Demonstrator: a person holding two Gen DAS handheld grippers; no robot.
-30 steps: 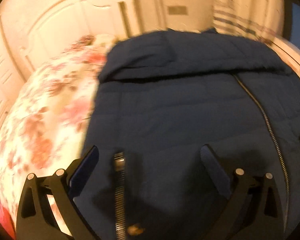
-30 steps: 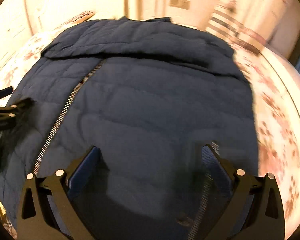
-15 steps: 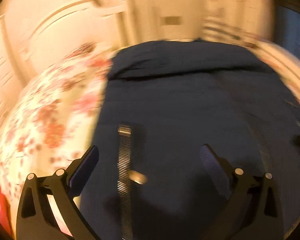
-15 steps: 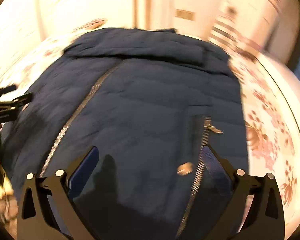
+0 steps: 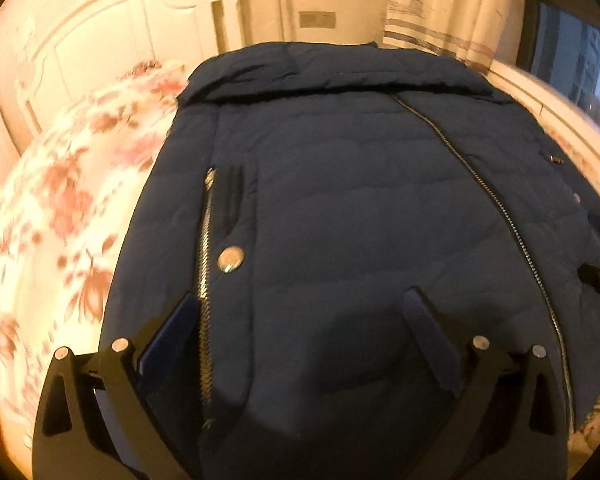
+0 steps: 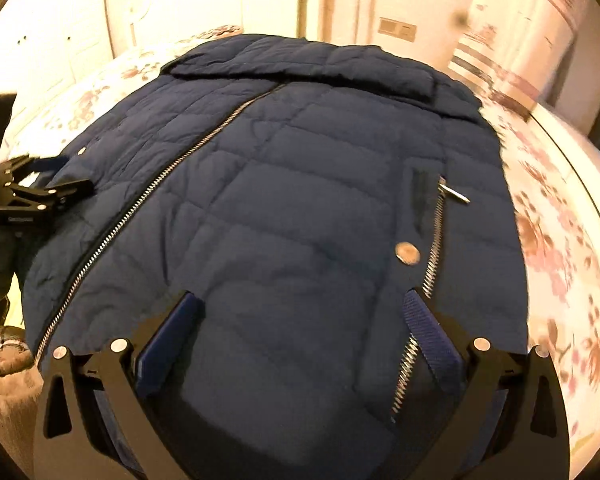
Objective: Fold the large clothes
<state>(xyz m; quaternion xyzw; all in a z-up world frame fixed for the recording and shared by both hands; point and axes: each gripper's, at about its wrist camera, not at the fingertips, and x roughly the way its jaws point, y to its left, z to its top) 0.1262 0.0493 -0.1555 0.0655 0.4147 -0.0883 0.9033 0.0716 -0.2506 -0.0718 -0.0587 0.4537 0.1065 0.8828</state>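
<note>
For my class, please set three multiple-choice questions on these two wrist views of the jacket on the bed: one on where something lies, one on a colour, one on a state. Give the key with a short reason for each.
1. Where does the jacket lie?
A. on a floral bedspread
B. on a wooden chair
C. on a hanger

2. What colour is the jacket?
A. red
B. navy blue
C. white

3. How do the left gripper and right gripper stand?
A. both shut on the collar
B. one open, one shut
C. both open, holding nothing

Key:
1 A, flowered cloth shows along the jacket's sides in both views.
2 B, the quilted fabric is dark blue throughout.
3 C, each pair of fingers is spread wide over the jacket's lower part with no fabric pinched.
</note>
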